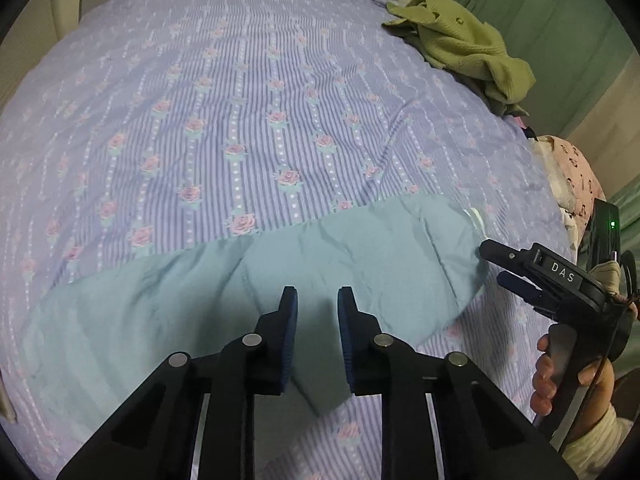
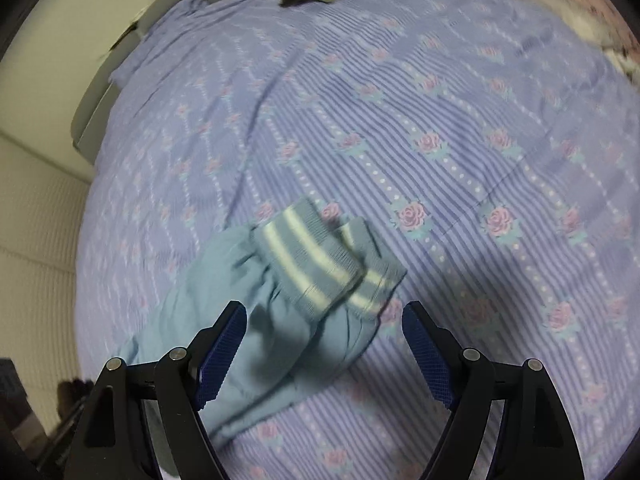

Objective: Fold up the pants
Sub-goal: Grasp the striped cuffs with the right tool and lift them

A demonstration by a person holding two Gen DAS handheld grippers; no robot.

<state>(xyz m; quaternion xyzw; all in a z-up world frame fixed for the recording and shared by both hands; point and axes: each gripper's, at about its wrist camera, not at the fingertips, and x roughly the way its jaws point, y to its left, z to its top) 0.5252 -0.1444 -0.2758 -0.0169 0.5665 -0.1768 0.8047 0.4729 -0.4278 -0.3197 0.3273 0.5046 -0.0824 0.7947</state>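
Light blue pants (image 1: 248, 280) lie flat across a purple floral bedsheet (image 1: 240, 100). My left gripper (image 1: 317, 300) hovers over the middle of the pants, jaws partly open with a narrow gap, holding nothing. In the right wrist view the pants' leg ends (image 2: 280, 320) show striped blue-and-white cuffs (image 2: 316, 264). My right gripper (image 2: 324, 320) is wide open just above the cuffs, empty. It also shows in the left wrist view (image 1: 494, 264) at the right end of the pants, held by a hand.
An olive green garment (image 1: 460, 44) lies bunched at the bed's far right. A pink patterned pillow (image 1: 572, 172) sits at the right edge. Green curtains (image 1: 552, 4) hang behind. A cream wall (image 2: 36, 200) borders the bed on the left in the right wrist view.
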